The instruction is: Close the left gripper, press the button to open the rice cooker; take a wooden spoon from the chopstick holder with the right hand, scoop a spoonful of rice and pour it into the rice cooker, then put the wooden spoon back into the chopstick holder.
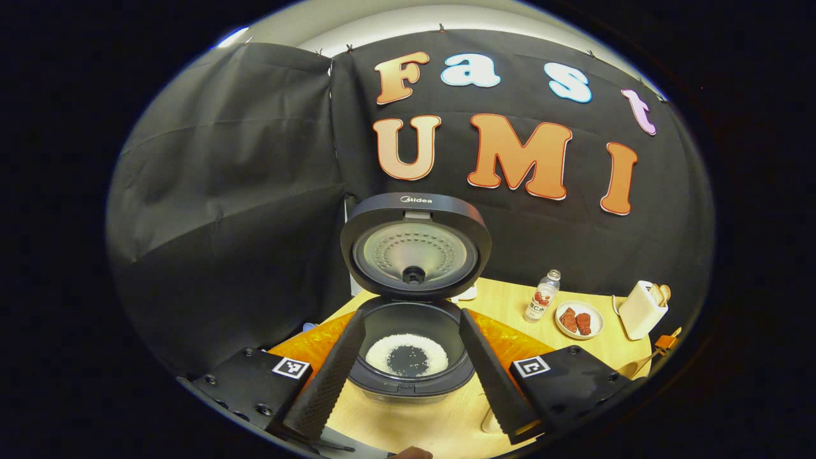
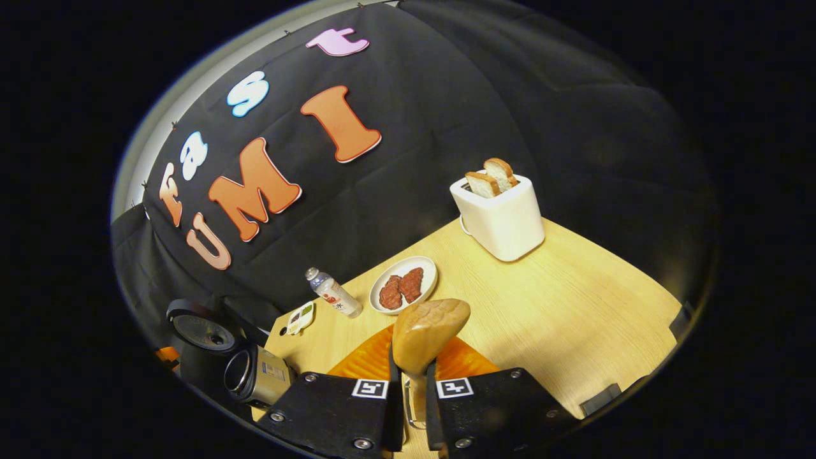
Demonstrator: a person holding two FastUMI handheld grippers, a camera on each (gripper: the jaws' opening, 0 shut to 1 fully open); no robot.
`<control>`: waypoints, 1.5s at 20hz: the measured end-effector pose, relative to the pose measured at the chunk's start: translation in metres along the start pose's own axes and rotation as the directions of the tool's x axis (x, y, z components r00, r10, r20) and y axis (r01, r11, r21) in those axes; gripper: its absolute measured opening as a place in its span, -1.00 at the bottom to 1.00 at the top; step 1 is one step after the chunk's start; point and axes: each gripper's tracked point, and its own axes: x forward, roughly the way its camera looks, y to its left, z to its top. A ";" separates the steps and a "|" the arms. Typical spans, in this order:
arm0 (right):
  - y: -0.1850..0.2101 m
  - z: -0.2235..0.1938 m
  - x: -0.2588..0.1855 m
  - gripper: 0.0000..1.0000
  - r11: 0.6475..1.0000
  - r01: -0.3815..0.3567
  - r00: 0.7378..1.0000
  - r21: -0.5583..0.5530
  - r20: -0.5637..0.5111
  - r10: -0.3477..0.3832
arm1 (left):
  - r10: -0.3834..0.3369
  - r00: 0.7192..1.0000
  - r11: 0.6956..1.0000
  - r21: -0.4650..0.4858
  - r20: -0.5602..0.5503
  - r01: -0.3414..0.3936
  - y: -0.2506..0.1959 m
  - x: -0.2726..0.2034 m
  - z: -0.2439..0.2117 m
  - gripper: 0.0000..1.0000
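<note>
Right gripper (image 2: 408,398) clamped on wooden spoon (image 2: 426,333), bowl raised, empty. Left gripper (image 1: 408,376) spread wide before open rice cooker (image 1: 411,357), rice inside. Risk: spoon pivoting in narrow handle grip, missing chopstick holder on return.

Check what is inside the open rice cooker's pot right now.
The rice cooker holds a ring of white rice with dark bare pot bottom at its centre. The front rim and the left gripper's fingers hide the pot's near wall.

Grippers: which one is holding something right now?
The right gripper: its fingers are clamped on the wooden spoon. The left gripper is open and empty, facing the open rice cooker.
</note>
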 end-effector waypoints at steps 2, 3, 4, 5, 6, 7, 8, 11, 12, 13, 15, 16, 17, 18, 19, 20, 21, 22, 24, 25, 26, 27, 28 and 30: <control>-0.012 -0.018 -0.003 -0.70 1.000 0.010 0.999 0.014 -0.053 -0.009 | 0.001 1.000 1.000 0.019 0.010 -0.001 0.000 0.002 0.005 0.94; -0.017 -0.027 -0.005 -0.70 1.000 0.016 0.997 0.016 -0.079 -0.015 | 0.004 1.000 1.000 0.026 0.020 -0.005 0.002 0.003 0.012 1.00; -0.022 -0.030 -0.003 -0.70 1.000 0.024 0.995 0.015 -0.098 -0.022 | 0.010 1.000 0.999 0.033 0.029 -0.011 0.006 0.007 0.021 0.94; -0.025 -0.037 0.000 -0.67 0.999 0.035 0.992 0.010 -0.122 -0.034 | 0.018 0.999 0.999 0.047 0.048 -0.020 0.011 0.010 0.035 1.00; -0.028 -0.044 0.001 -0.66 0.999 0.044 0.989 -0.003 -0.143 -0.044 | 0.023 0.997 0.998 0.052 0.072 -0.027 0.017 0.015 0.053 0.96; -0.025 -0.046 -0.001 -0.63 0.999 0.035 0.988 -0.003 -0.147 -0.035 | 0.028 0.996 0.998 0.047 0.090 -0.032 0.022 0.021 0.072 0.93; -0.023 -0.045 0.002 -0.60 1.000 0.027 0.987 0.006 -0.155 -0.026 | 0.025 0.994 0.999 0.038 0.103 -0.029 0.025 0.029 0.091 1.00; -0.031 -0.047 -0.005 -0.41 0.999 0.050 0.980 -0.015 -0.193 -0.052 | 0.017 0.993 1.000 0.022 0.113 -0.020 0.027 0.063 0.140 0.92; -0.034 -0.046 -0.008 -0.31 0.998 0.059 0.978 -0.034 -0.200 -0.065 | 0.008 0.995 0.999 0.035 0.098 -0.011 0.023 0.077 0.151 0.93; -0.034 -0.043 -0.013 -0.05 0.996 0.064 0.976 -0.058 -0.203 -0.075 | -0.010 0.996 0.999 0.042 0.085 0.007 0.014 0.091 0.158 0.96; -0.036 -0.033 -0.022 0.34 0.989 0.079 0.978 -0.121 -0.185 -0.100 | -0.039 0.999 0.998 0.052 0.030 0.037 0.002 0.117 0.163 0.96; -0.035 -0.028 -0.025 0.48 0.984 0.087 0.978 -0.156 -0.172 -0.114 | -0.043 0.999 0.998 0.045 -0.006 0.043 -0.001 0.131 0.161 1.00; -0.036 -0.021 -0.030 0.65 0.977 0.096 0.979 -0.188 -0.161 -0.128 | -0.049 0.997 0.998 0.033 -0.052 0.050 -0.005 0.143 0.155 1.00; -0.036 -0.014 -0.034 0.71 0.972 0.101 0.980 -0.214 -0.149 -0.135 | -0.053 0.994 0.998 0.022 -0.097 0.055 -0.006 0.153 0.146 0.96; -0.034 -0.007 -0.040 0.80 0.968 0.104 0.981 -0.229 -0.138 -0.138 | -0.055 0.988 0.998 0.010 -0.146 0.057 -0.007 0.160 0.136 0.93; -0.031 -0.001 -0.043 0.82 0.967 0.103 0.982 -0.231 -0.132 -0.136 | -0.037 0.985 0.999 0.017 -0.170 0.040 -0.005 0.165 0.132 0.93; -0.029 0.005 -0.047 0.85 0.968 0.106 0.982 -0.228 -0.126 -0.137 | -0.029 0.980 0.999 0.017 -0.195 0.033 0.000 0.169 0.127 0.94; -0.027 0.011 -0.050 0.86 0.969 0.107 0.983 -0.225 -0.120 -0.136 | -0.018 0.976 0.999 0.023 -0.217 0.023 0.004 0.170 0.124 0.93; -0.022 0.024 -0.052 0.87 0.968 0.106 0.985 -0.229 -0.105 -0.133 | -0.011 0.963 0.999 0.026 -0.268 0.019 0.003 0.164 0.111 0.94; -0.020 0.029 -0.052 0.87 0.966 0.105 0.987 -0.237 -0.097 -0.131 | -0.016 0.960 0.999 0.022 -0.279 0.023 0.003 0.159 0.107 1.00; -0.018 0.036 -0.052 0.88 0.963 0.111 0.987 -0.247 -0.086 -0.136 | -0.016 0.956 1.000 0.018 -0.292 0.022 0.003 0.158 0.102 0.96; -0.015 0.040 -0.050 0.88 0.961 0.112 0.988 -0.253 -0.078 -0.135 | -0.020 0.951 1.000 0.013 -0.308 0.025 0.001 0.152 0.091 0.96; -0.011 0.045 -0.048 0.88 0.960 0.108 0.989 -0.257 -0.075 -0.131 | -0.026 0.948 1.000 0.008 -0.318 0.030 -0.002 0.144 0.081 0.96; -0.002 0.048 -0.046 0.87 0.960 0.095 0.991 -0.263 -0.070 -0.117 | -0.042 0.935 0.999 0.006 -0.351 0.047 -0.007 0.123 0.051 1.00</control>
